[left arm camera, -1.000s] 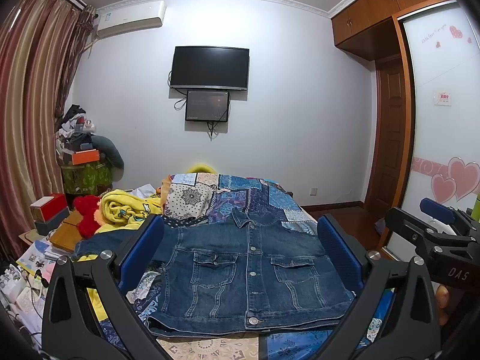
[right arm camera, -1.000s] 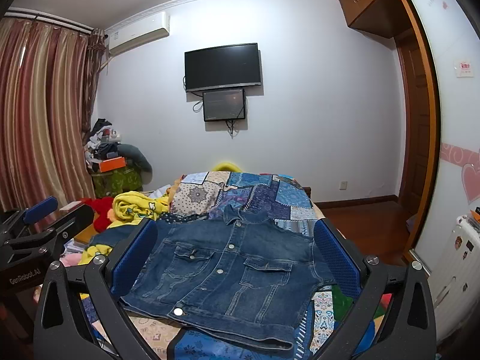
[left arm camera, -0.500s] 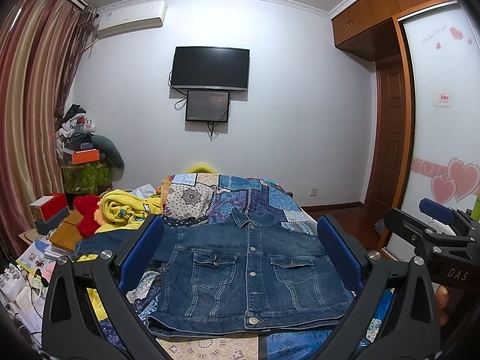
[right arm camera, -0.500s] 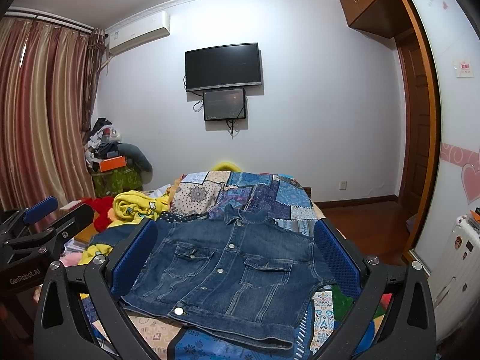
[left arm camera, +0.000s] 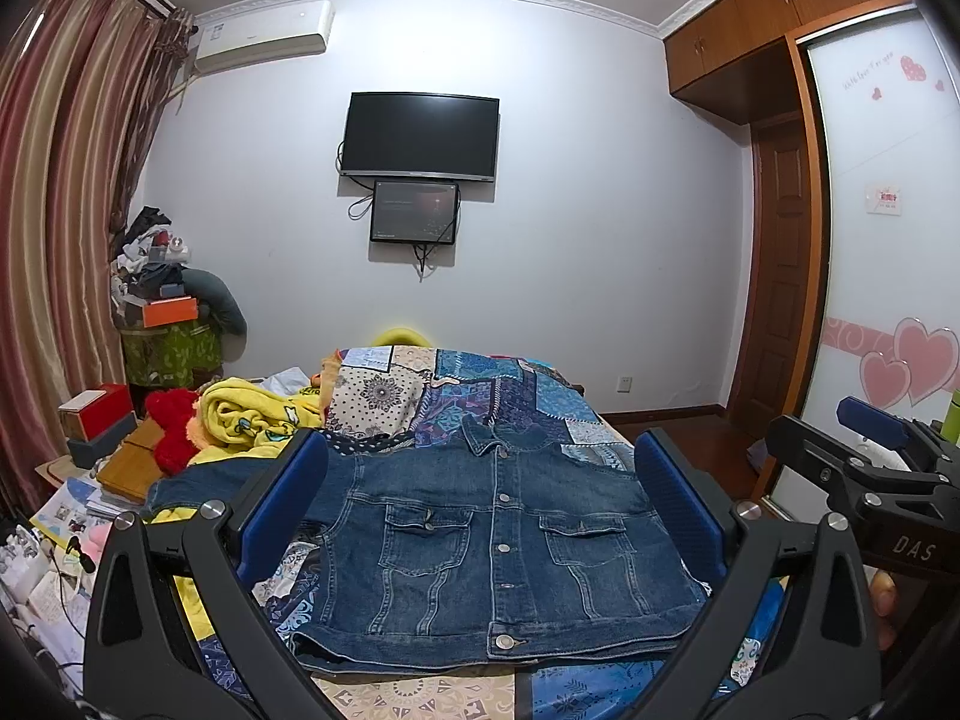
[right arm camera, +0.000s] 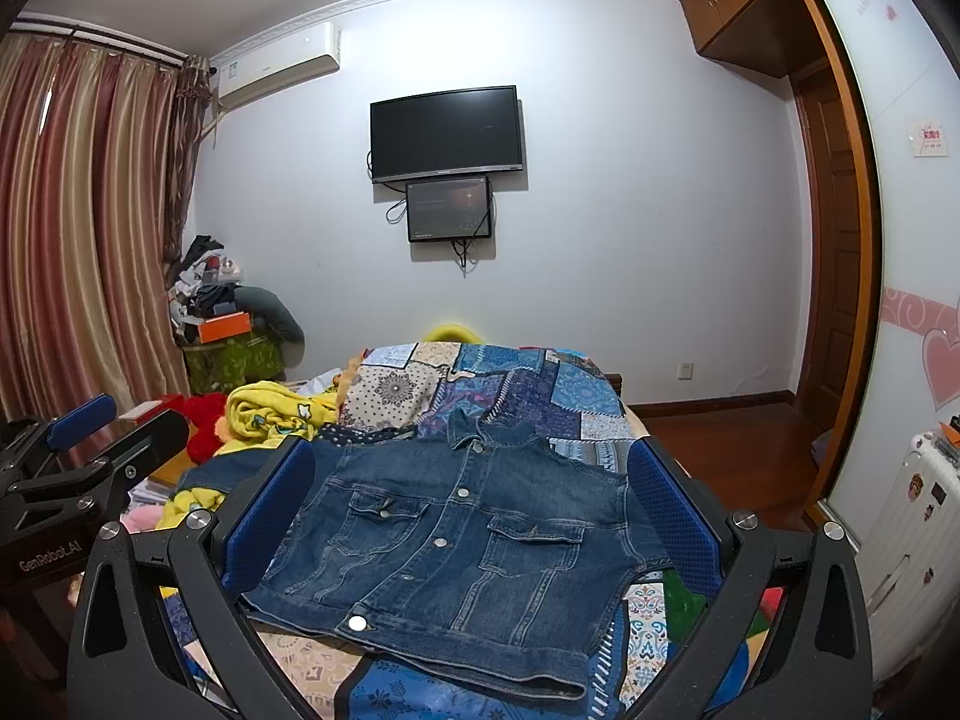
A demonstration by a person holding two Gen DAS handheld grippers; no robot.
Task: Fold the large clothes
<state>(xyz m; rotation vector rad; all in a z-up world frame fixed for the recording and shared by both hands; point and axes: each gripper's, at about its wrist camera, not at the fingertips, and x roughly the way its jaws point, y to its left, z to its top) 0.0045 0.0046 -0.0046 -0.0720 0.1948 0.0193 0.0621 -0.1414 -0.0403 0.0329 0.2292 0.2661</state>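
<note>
A blue denim jacket (left arm camera: pixel 492 546) lies flat and buttoned, front up, on the patchwork bedspread (left arm camera: pixel 480 396). Its collar points to the far wall and one sleeve (left arm camera: pixel 198 489) stretches out to the left. It also shows in the right wrist view (right arm camera: pixel 456 534). My left gripper (left arm camera: pixel 480 510) is open and empty, held above the jacket's near hem. My right gripper (right arm camera: pixel 468 516) is open and empty too, a little to the right of it. Each gripper shows at the edge of the other's view: the right one (left arm camera: pixel 864 474) and the left one (right arm camera: pixel 78 468).
A yellow blanket (left arm camera: pixel 252 420) and a red plush toy (left arm camera: pixel 171 432) lie on the bed's left side. Boxes and papers (left arm camera: pixel 90 468) crowd the left edge. A heap of clothes (left arm camera: pixel 162 300) stands by the curtain. A wardrobe (left arm camera: pixel 888 276) and a door (left arm camera: pixel 780 300) are at the right.
</note>
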